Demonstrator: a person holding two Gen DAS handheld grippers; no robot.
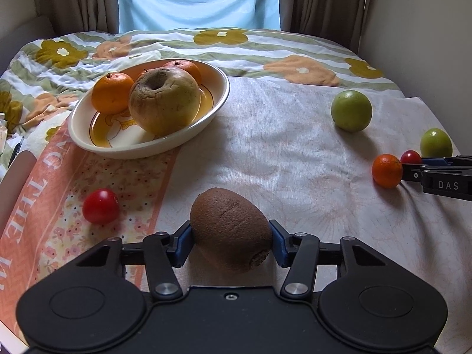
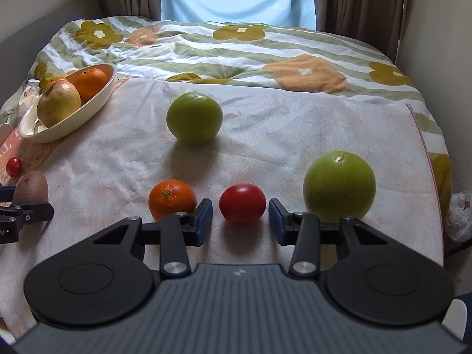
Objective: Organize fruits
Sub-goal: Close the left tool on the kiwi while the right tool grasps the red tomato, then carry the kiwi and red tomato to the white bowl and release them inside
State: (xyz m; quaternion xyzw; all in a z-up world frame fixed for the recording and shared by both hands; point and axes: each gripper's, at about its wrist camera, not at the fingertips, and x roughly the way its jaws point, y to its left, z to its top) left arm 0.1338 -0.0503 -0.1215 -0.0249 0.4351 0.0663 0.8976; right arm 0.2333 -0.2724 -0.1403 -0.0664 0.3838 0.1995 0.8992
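My left gripper (image 1: 231,243) is closed around a brown kiwi (image 1: 231,228) that rests on the cloth; both blue pads touch its sides. A cream bowl (image 1: 215,109) at the back left holds a yellow-brown apple (image 1: 165,100) and two oranges (image 1: 112,91). A red tomato (image 1: 101,206) lies left of the kiwi. My right gripper (image 2: 240,221) is open, its pads on either side of a red tomato (image 2: 242,203) without touching it. A small orange (image 2: 172,197) lies just left of it, a green fruit (image 2: 339,184) just right, another green fruit (image 2: 194,118) further back.
The fruits lie on a pale cloth (image 1: 280,153) spread over a flowered quilt (image 2: 236,50) on a bed. Curtains and a wall stand behind. The bed's edge drops off at the right, with a plastic bag (image 2: 458,215) beyond it. The bowl (image 2: 97,100) shows in the right wrist view.
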